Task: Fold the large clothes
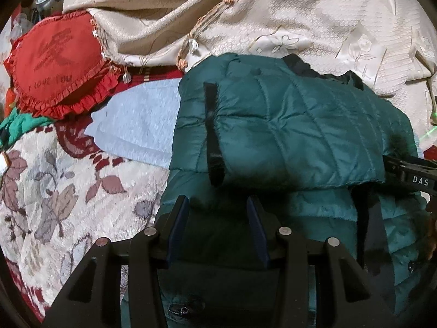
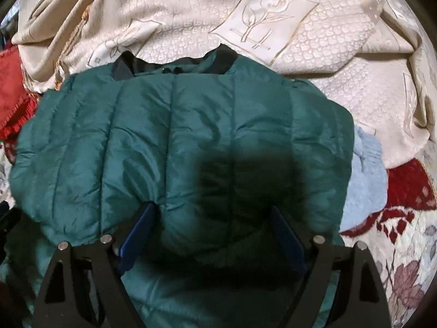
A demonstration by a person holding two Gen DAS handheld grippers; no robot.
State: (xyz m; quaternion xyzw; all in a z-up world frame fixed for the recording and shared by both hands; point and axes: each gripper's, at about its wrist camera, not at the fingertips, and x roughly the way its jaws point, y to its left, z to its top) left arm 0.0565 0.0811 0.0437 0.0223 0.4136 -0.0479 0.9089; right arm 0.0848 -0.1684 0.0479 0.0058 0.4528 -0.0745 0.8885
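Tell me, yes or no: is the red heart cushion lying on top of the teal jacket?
No; the red cushion lies apart from the teal jacket.

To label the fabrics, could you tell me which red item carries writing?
The ruffled red heart cushion reads "I love You"; the dark red floral blanket carries only leaf patterns.

Left wrist view: looks forward and steeply down along left claw (image 1: 218,205), close above near left part of teal quilted jacket (image 1: 286,125); red cushion (image 1: 54,63) far left, right claw (image 1: 409,175) entering at right edge.

Right wrist view: looks forward and steeply down along right claw (image 2: 211,210), close over jacket (image 2: 174,136) middle, collar at far side.

Shared: jacket, cream drape (image 1: 300,13) (image 2: 191,13) beyond, floral bedspread (image 1: 68,191) (image 2: 404,246), pale blue cloth (image 1: 142,125) (image 2: 366,177).
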